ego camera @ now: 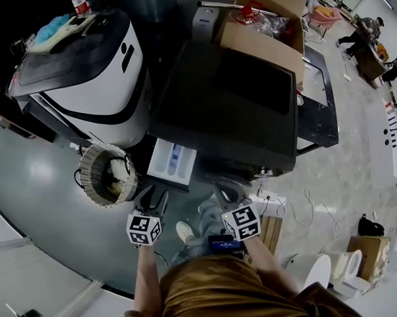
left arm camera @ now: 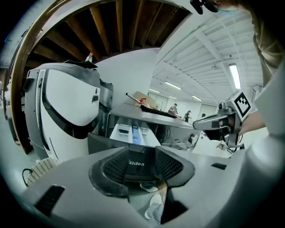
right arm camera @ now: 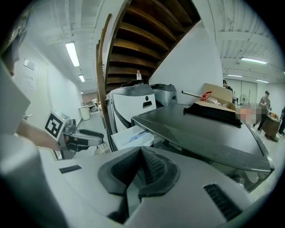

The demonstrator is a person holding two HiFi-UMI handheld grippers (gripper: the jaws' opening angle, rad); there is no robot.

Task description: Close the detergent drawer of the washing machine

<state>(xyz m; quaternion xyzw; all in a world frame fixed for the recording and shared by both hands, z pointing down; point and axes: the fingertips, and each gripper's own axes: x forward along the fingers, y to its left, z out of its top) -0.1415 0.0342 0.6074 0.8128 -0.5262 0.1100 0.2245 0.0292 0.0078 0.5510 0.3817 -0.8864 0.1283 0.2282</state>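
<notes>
1. Glossy grey floor (ego camera: pixel 35 175) of a workshop-like room carries a dark-topped washing machine (ego camera: pixel 229 100), with a cardboard box (ego camera: pixel 262 37) at its top's far edge.
2. The detergent drawer (ego camera: pixel 172 161) stands pulled out of the machine's front, at the left end of its front edge, showing white and blue compartments.
3. The left gripper (ego camera: pixel 152 197) hangs just before the drawer with its jaws spread wide. It holds and touches nothing.
4. The right gripper (right arm camera: pixel 140 149) is near the front edge further right. Its pads meet at the tips with nothing between them.
5. Between the left jaws, the machine's front reads "Midea" (left arm camera: pixel 136 163).
6. Each gripper's cube bears black-and-white square markers, with no readable words.
</notes>
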